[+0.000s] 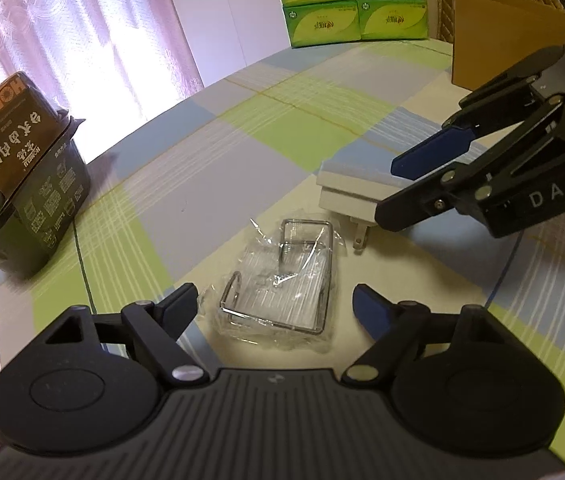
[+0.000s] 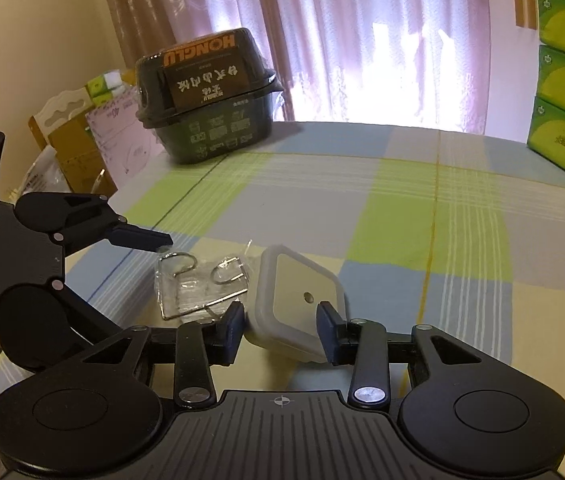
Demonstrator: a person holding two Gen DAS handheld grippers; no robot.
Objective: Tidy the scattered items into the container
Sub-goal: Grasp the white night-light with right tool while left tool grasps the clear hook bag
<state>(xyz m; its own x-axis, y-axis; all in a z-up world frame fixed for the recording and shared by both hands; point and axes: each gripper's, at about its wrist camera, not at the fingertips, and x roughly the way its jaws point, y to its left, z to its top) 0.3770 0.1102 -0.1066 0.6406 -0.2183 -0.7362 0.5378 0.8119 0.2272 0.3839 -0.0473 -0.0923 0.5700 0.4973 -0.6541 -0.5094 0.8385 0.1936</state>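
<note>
Checked tablecloth (image 2: 422, 216) (both grippers low): right gripper (image 2: 280, 330) astride white plug (image 2: 296, 304).

Under my matt black fingers (image 1: 178, 304): shiny wire hooks (image 1: 282, 276) in crinkly clear plastic, a smooth white plastic plug (image 2: 296, 304), checked cloth on the bench (image 2: 422, 216).

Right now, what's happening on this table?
A person works two handheld grippers over a checked tablecloth. The right gripper straddles a white plug-in night light, fingers open, not yet closed. The left gripper hovers open over a plastic-wrapped wire hook. The cardboard box waits behind.
</note>
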